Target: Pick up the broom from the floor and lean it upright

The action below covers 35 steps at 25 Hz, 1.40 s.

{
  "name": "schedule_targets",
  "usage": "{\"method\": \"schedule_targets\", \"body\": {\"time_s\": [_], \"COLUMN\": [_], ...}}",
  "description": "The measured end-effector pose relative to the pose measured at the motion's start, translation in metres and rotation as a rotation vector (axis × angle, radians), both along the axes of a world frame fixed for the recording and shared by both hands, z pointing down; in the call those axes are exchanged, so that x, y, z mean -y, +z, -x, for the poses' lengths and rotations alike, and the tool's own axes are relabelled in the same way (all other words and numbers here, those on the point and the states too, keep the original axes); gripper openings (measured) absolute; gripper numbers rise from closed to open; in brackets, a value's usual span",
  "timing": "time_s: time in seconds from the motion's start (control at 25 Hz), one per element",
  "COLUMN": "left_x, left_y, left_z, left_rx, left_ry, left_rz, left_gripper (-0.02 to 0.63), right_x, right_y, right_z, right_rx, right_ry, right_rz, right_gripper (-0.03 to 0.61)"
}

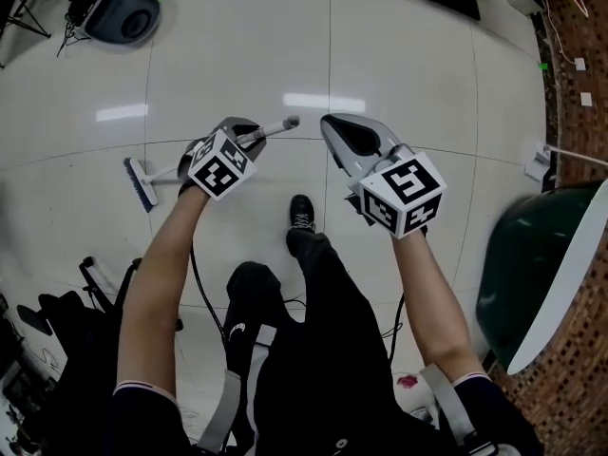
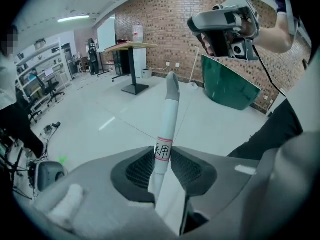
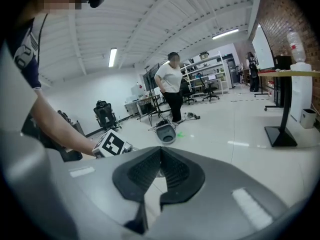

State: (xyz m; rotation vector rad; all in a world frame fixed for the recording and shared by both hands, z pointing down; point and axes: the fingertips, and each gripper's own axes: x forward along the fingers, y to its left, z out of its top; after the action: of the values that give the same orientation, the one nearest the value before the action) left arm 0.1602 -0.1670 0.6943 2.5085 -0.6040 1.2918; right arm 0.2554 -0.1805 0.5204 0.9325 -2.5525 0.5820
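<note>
The broom has a white handle [image 2: 169,114] with a grey tip and a red-striped label. In the head view it hangs nearly level above the floor, its blue-and-white head [image 1: 141,182] at the left and the handle's end [image 1: 290,122] at the right. My left gripper [image 1: 247,136] is shut on the handle near that end, and in the left gripper view the handle runs up between the pads of this gripper [image 2: 162,156]. To the right, clear of the broom, my right gripper [image 1: 331,126] holds nothing. Its jaws meet at the tips [image 3: 160,151].
A dark green tub [image 1: 532,274] with a white board across it stands at the right beside the brick wall [image 1: 570,65]. A grey round device [image 1: 122,15] lies far left. Black gear [image 1: 57,321] sits at my lower left. A person [image 3: 170,84] stands by shelves.
</note>
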Motion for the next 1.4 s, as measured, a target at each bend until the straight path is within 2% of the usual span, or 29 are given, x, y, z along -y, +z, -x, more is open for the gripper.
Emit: {"method": "schedule_targets", "body": {"time_s": [0.16, 0.28, 0.52, 0.64, 0.84, 1.08, 1.24, 1.4], "left_x": [0.006, 0.015, 0.005, -0.012, -0.059, -0.151, -0.201, -0.234], "left_y": [-0.073, -0.119, -0.197, -0.227, -0.274, -0.304, -0.323, -0.333], "left_z": [0.033, 0.066, 0.159, 0.215, 0.303, 0.393, 0.434, 0.457], "left_rx": [-0.014, -0.009, 0.013, 0.002, 0.002, -0.006, -0.061, -0.114], "left_ry": [-0.098, -0.191, -0.392, -0.539, -0.772, -1.074, -1.288, -1.486], "left_rz": [-0.056, -0.103, -0.187, -0.251, -0.345, -0.384, -0.425, -0.444], "left_gripper": [0.101, 0.098, 0.095, 0.094, 0.092, 0.094, 0.095, 0.095], "right_x": [0.002, 0.012, 0.018, 0.011, -0.018, -0.075, -0.108, -0.141], "right_y": [-0.057, -0.093, -0.149, -0.164, -0.188, -0.215, -0.226, -0.231], "right_z": [0.027, 0.057, 0.134, 0.187, 0.281, 0.380, 0.439, 0.490], "right_rx": [0.034, 0.060, 0.106, 0.113, 0.123, 0.135, 0.131, 0.131], "right_ry": [-0.056, -0.136, -0.310, -0.424, -0.588, -0.764, -0.904, -1.052], "right_rz": [0.002, -0.014, -0.045, -0.057, -0.065, -0.075, -0.099, -0.096], "right_gripper": [0.005, 0.005, 0.005, 0.005, 0.005, 0.005, 0.005, 0.005]}}
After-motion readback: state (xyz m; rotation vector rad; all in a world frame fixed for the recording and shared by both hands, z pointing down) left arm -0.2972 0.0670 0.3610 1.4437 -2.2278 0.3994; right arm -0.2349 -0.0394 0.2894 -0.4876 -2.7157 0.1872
